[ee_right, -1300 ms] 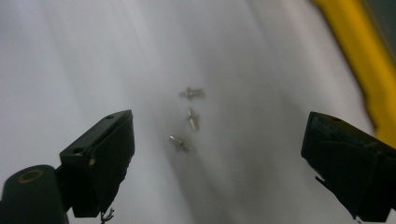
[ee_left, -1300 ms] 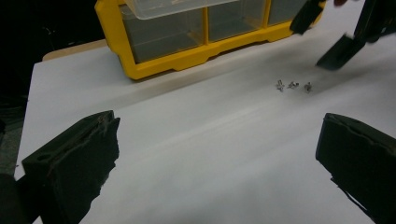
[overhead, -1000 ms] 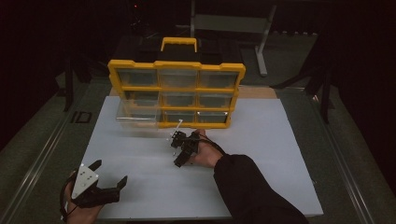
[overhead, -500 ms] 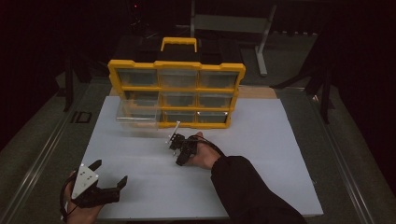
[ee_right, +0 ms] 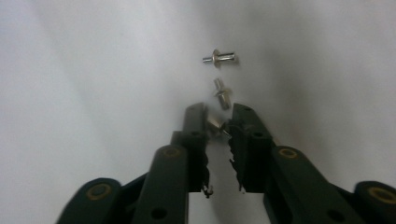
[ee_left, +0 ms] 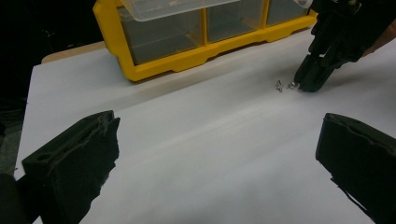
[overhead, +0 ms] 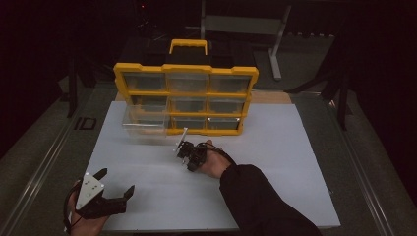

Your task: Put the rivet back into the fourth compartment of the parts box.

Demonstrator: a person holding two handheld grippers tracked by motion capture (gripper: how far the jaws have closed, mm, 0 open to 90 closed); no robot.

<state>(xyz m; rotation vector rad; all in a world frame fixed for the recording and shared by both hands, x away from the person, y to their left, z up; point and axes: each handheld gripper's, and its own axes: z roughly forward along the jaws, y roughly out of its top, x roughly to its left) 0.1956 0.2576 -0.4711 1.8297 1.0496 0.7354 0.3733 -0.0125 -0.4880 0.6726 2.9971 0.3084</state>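
Observation:
Three small metal rivets lie on the white sheet. In the right gripper view my right gripper (ee_right: 217,119) has its jaws closed onto one rivet (ee_right: 215,126) at the tips. Two more lie just beyond, a near rivet (ee_right: 223,95) and a far rivet (ee_right: 219,58). In the high view the right gripper (overhead: 189,164) sits at the sheet's middle, tips down on the paper. The left gripper view shows it too, the right gripper (ee_left: 302,85) beside loose rivets (ee_left: 279,85). My left gripper (overhead: 115,182) rests open at the front left with nothing between its jaws (ee_left: 217,154).
A yellow organizer (overhead: 187,69) with clear drawers stands at the back of the white sheet (overhead: 275,147). One clear drawer (overhead: 142,127) is pulled out at its lower left. Dark floor and metal stands lie beyond.
My right gripper has edged slightly left and toward the organizer, staying low on the sheet. The left gripper has not moved.

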